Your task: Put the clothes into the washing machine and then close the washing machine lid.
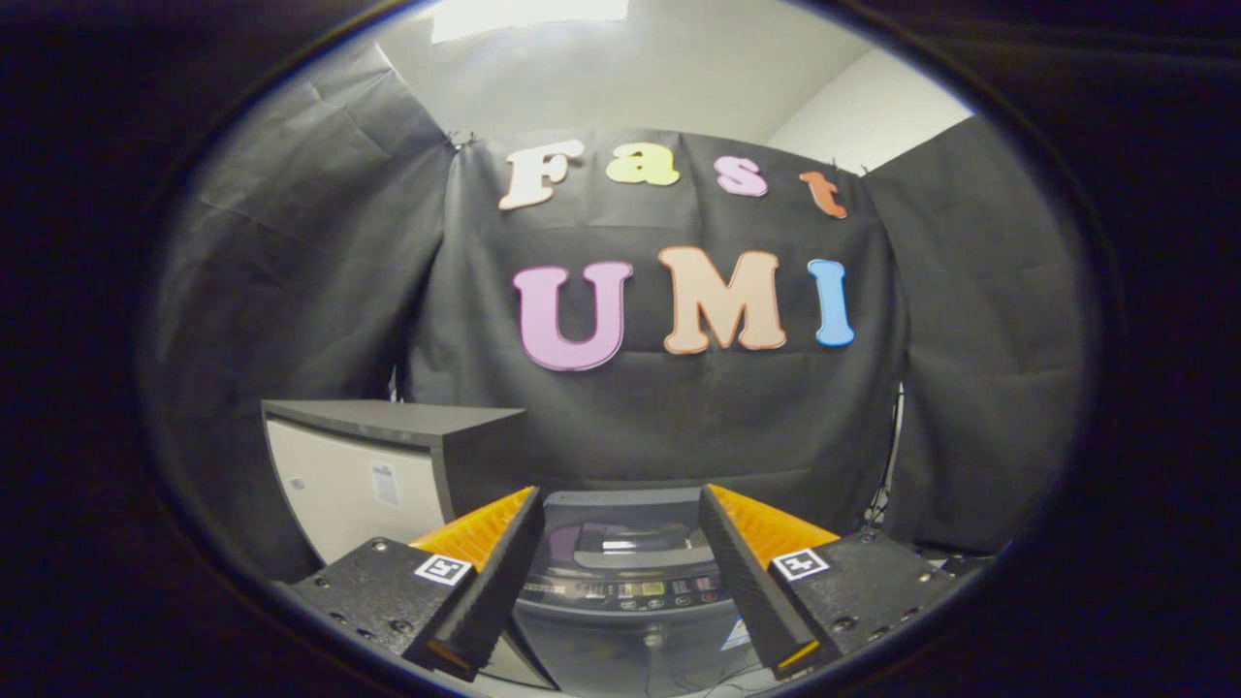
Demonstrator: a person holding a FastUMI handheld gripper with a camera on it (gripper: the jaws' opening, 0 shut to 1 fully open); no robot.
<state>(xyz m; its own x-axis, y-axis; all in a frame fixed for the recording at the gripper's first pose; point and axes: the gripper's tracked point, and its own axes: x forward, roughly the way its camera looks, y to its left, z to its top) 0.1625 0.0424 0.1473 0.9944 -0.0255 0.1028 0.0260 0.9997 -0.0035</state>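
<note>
A: Where does the washing machine (620,572) stand?

B: Straight ahead of the gripper (618,582), seen through the gap between the two fingers, with its back against the black cloth wall (659,427). Its lid (620,533) looks to be lying flat on top, with the control strip (630,589) along the front edge below it, though the fingers hide both side edges, so I can't be certain it is fully down.

A: And the clothes?

B: I can't pick any out. They could be inside the drum under that lid, or lying somewhere out of sight. A job finished and one with the laundry waiting elsewhere would look alike from here.

A: The tool?

B: Spread wide, nothing between the fingers, touching nothing.

A: What might go wrong?

B: A low approach could knock the front edge with the control strip. Beside the machine's left side stands a grey cabinet (388,465) whose top overhangs at about lid height, so a sideways swing there could catch its corner.

A: Free room?

B: Above the machine and toward its right side, up to the cloth.
</note>
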